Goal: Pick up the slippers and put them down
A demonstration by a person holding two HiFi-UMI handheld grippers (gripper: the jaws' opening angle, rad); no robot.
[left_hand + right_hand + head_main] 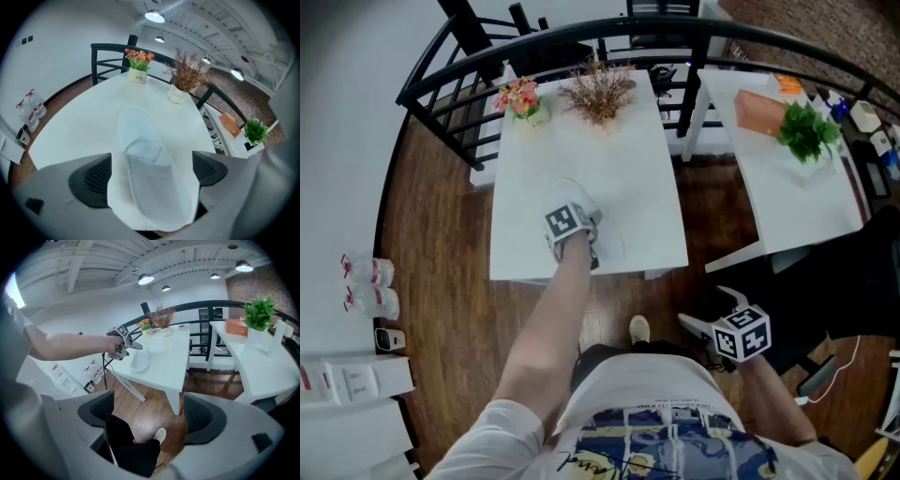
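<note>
A white slipper [140, 154] lies flat on the white table [70, 131], its far end pointing away toward the flowers. My left gripper [152, 171] is lowered over its near end, with the jaws wide on either side of it and the slipper undeformed. From the head view the left gripper [574, 211] sits near the table's front edge, the slipper [572, 192] barely standing out from the tabletop. My right gripper [705, 307] hangs open over the wooden floor with nothing between its jaws [149, 416]. Only one slipper shows.
A pot of pink flowers [523, 101] and a vase of dried twigs [600, 94] stand at the table's far edge. A second white table [825, 216] at the right carries a green plant [806, 131] and an orange box [759, 112]. Black railing [441, 75] runs behind.
</note>
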